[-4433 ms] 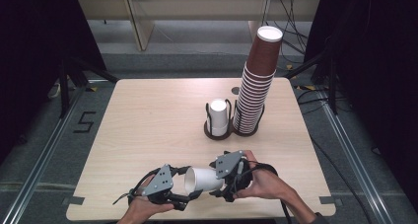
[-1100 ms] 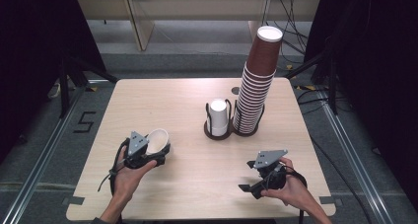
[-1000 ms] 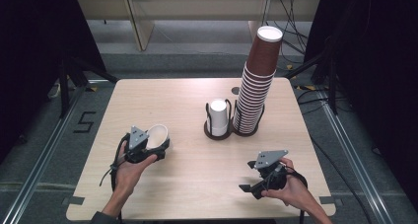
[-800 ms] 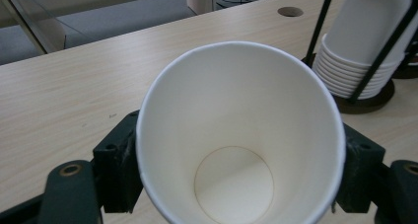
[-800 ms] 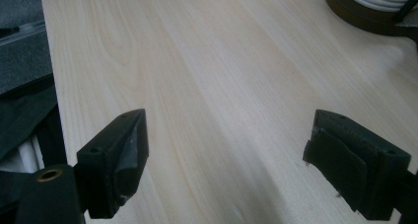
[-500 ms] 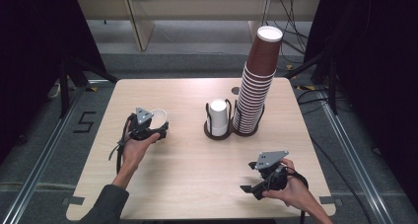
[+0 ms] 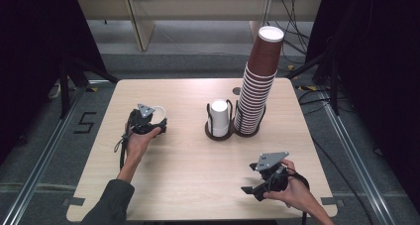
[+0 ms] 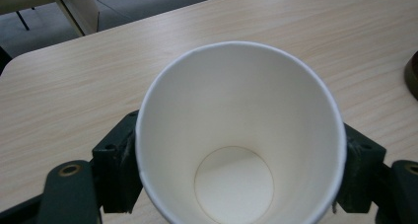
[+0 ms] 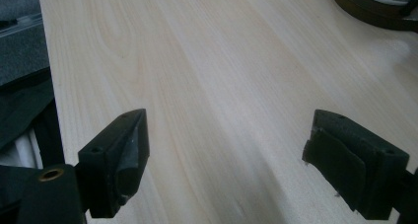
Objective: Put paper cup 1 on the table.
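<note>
The left tongs (image 8: 239, 184) grip a white paper cup (image 8: 240, 135) upright, mouth up, while the right tongs (image 9: 246, 160) stand open.

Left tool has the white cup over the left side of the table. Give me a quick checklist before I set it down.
1. Grip: left tool has its jaws on both sides of the white cup: ok.
2. Cup contents: inside is empty, bottom visible: ok.
3. Landing spot: bare wood of the table around the cup: ok.
4. Clearance from the cup holder and the brown cup stack: both stand well off to the side: ok.
5. Right tool out of the way: near the front right edge, jaws open and empty: ok.
6. Cup base touching the table: cannot tell.
</note>
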Demonstrator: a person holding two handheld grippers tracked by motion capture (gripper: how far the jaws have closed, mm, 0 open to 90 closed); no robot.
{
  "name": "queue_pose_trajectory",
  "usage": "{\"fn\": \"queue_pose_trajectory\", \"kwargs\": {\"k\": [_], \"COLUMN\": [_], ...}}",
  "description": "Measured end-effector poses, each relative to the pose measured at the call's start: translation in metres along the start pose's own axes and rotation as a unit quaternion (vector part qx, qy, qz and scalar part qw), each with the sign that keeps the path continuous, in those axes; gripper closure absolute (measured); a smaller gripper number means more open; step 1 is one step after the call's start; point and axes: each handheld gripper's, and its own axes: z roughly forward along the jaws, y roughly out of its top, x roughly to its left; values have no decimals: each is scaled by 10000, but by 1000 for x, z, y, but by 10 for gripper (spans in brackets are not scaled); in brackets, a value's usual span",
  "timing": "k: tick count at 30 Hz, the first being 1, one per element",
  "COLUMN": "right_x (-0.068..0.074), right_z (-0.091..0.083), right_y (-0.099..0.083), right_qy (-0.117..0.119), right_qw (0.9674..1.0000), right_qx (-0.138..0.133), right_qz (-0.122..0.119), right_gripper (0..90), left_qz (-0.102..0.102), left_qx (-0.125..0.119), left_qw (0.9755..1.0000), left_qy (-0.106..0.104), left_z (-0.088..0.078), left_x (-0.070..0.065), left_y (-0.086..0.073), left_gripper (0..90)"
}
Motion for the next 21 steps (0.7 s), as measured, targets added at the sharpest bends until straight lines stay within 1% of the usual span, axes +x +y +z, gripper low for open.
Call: {"fn": "queue_pose_trajectory", "kwargs": {"k": [1, 3, 5, 6, 7, 8, 9, 11, 13, 14, 15, 16, 17, 18, 19, 20, 21], "right_x": [0, 1, 0, 0, 0, 0, 1, 2, 2, 3, 3, 1, 3, 2, 3, 3, 1], "right_z": [0, 0, 0, 0, 0, 0, 0, 0, 0, 0, 0, 1, 0, 0, 0, 0, 0], "right_y": [0, 0, 0, 0, 0, 0, 0, 0, 0, -1, -1, 0, -1, -1, -1, -1, 0], "right_qy": [-19, -5, 10, 13, 7, -7, 23, 43, 47, 44, 54, 41, 49, 51, 37, 46, 31], "right_qw": [10000, 10000, 10000, 10000, 10000, 10000, 10000, 10000, 10000, 9999, 9999, 10000, 9999, 10000, 9999, 9999, 10000], "right_qx": [-17, 4, -10, -7, -1, 1, 10, 20, 28, 47, 39, -3, 34, 30, 47, 35, 13], "right_qz": [-37, -3, -50, -54, -51, -35, 16, 13, 28, 136, 106, -60, 86, 64, 131, 87, -9], "right_gripper": [169, 169, 170, 170, 170, 170, 170, 170, 170, 169, 170, 170, 170, 170, 170, 170, 170], "left_qz": [18, 17, 30, 30, -4, -118, -169, -158, -222, -245, -286, -297, -361, -429, -455, -457, -456], "left_qx": [14, 34, 72, 44, 16, 34, 25, -24, -11, -49, -93, -93, -101, -113, -109, -94, -116], "left_qw": [10000, 10000, 10000, 10000, 10000, 9999, 9999, 9999, 9997, 9997, 9995, 9995, 9993, 9990, 9988, 9988, 9988], "left_qy": [13, 25, 45, 45, 72, 51, 22, 10, -51, -51, -36, -49, -60, -70, -114, -142, -148], "left_z": [1, 4, 6, 7, 8, 9, 9, 9, 9, 9, 9, 8, 8, 8, 7, 6, 5], "left_x": [0, 1, 1, 0, 0, 0, 0, 0, 0, 0, 0, 1, 1, 2, 3, 3, 3], "left_y": [0, -1, -2, -3, -4, -5, -6, -8, -11, -13, -15, -16, -17, -19, -20, -22, -23], "left_gripper": [227, 224, 217, 206, 195, 179, 133, 152, 148, 147, 145, 146, 146, 146, 146, 146, 146]}}
